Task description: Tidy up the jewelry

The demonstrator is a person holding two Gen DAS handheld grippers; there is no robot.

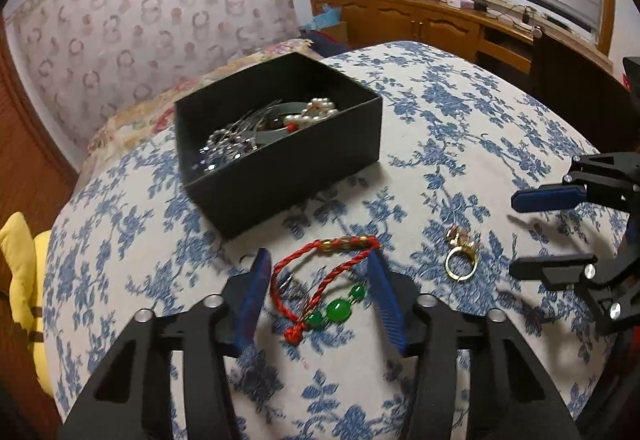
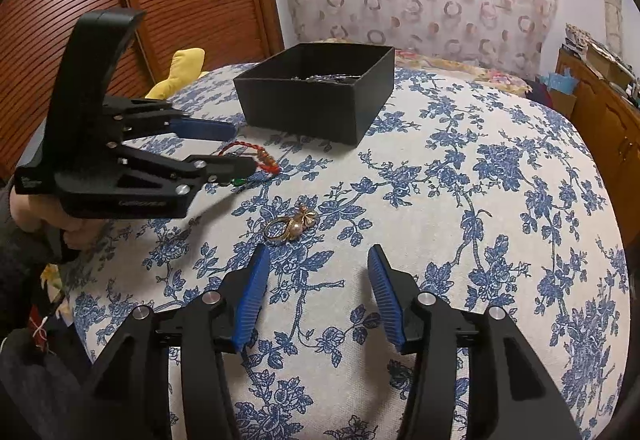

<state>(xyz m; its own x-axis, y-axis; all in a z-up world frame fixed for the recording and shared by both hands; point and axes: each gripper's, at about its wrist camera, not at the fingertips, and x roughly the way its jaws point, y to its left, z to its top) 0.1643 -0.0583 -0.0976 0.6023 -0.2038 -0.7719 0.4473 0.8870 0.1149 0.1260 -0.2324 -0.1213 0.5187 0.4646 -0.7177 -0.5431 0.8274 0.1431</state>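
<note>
left claw (image 1: pixel 318 272) parted, right claw (image 2: pixel 318 266) parted

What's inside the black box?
The black box holds a pile of jewelry: white pearl beads, shiny silver pieces and a small red bit. Whatever lies beneath the pile or behind the near wall is hidden.

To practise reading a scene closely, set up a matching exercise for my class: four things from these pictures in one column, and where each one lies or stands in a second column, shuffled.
Column one:
1. red cord bracelet
2. gold ring
3. pearl beads
4. black box

Column two:
A. inside the box
B. between the left gripper's open blue pads
C. on the flowered cloth, beyond the bracelet
D. on the cloth, just ahead of the right gripper, outside its jaws

Pairs: 1-B, 2-D, 3-A, 4-C
</note>
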